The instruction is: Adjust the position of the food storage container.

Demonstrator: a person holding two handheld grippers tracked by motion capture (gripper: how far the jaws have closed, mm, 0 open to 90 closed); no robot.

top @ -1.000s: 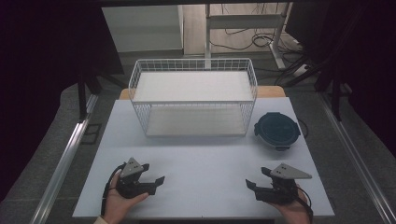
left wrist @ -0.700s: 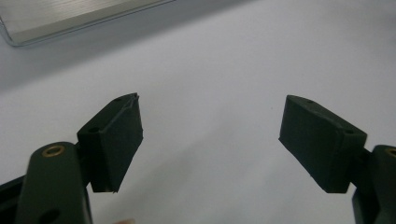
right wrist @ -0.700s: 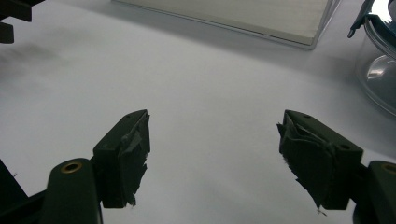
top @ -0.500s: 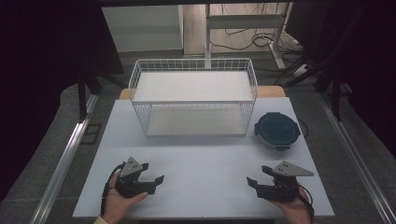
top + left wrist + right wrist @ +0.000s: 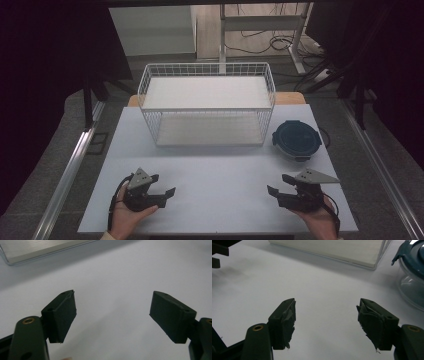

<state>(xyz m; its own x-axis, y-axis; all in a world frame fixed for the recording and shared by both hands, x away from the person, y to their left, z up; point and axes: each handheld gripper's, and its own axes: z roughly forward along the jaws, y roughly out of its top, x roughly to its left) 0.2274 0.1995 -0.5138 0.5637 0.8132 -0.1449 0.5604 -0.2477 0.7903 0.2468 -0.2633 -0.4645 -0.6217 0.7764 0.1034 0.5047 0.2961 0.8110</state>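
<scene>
Tool in each hand rests low near the front edge of the counter (image 5: 215,170): the left tool (image 5: 159,190) and right tool (image 5: 280,187) both gape wide, gripping nothing. Nearest is the dark-lidded round container (image 5: 295,139), beside the wire basket (image 5: 207,107). Work looks unstarted; likely the right tool must reach forward to it.
</scene>
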